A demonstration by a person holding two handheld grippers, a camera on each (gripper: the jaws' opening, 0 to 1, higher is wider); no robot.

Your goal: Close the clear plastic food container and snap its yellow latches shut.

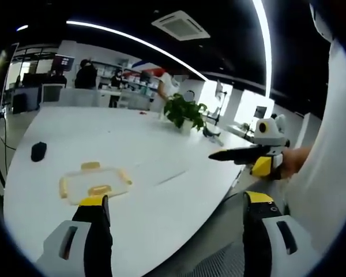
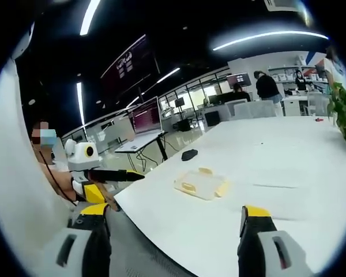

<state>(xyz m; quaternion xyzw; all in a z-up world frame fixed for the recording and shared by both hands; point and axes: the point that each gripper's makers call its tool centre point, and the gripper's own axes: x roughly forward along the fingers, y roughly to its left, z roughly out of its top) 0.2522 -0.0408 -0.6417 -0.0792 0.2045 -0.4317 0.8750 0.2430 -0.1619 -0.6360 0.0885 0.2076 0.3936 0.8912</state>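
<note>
No text can be read anywhere; the dark hanging sign (image 2: 128, 64) in the upper left of the right gripper view carries only blurred marks.

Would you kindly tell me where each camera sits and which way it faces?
Left gripper view: rides the left claw, looking across the white table at the clear plastic container with yellow latches; the right claw enters from the right.
Right gripper view: rides the right claw, facing that container; the left claw enters from the left.
Shared: table, container, potted green plant.
</note>
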